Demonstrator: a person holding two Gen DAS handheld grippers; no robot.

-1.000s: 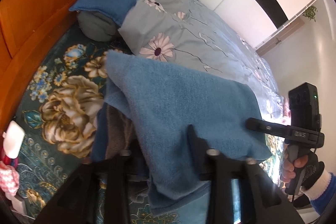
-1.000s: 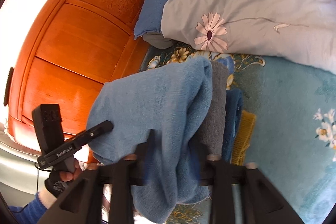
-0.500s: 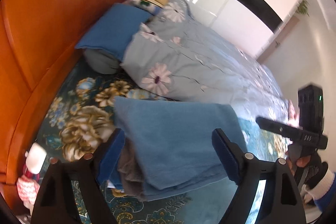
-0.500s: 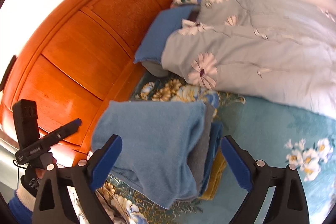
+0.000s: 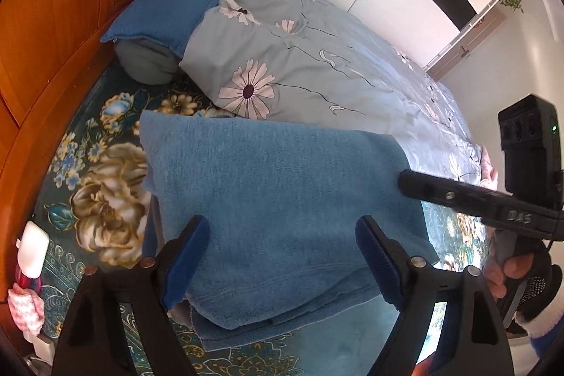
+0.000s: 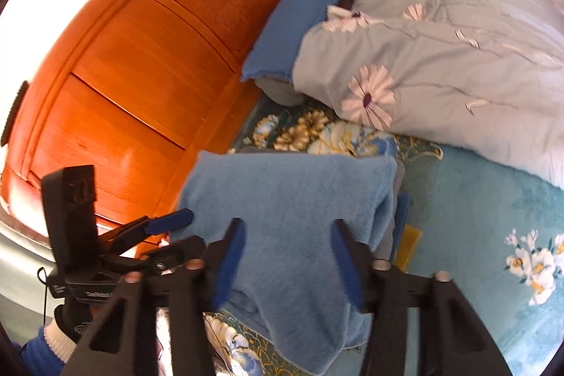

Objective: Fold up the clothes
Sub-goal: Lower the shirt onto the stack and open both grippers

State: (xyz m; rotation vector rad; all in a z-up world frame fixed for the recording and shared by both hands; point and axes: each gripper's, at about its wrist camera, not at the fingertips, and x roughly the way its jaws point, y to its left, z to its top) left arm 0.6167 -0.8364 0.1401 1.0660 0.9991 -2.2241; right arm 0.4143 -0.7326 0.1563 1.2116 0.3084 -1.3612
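Left wrist view: folded light-blue towel [image 5: 282, 199] tops a stack of folded cloths on the floral bedspread [image 5: 105, 185], just before the daisy-print duvet [image 5: 299, 66].
Left gripper [image 5: 282, 256]: jaws wide, hanging over the towel's near edge — pads off the cloth.
Right wrist view: same towel [image 6: 292, 210] on darker folded layers, near the wooden headboard [image 6: 141, 76].
Right gripper [image 6: 285, 256]: jaws closing, narrower than the left's — the towel lies below, not pinched.
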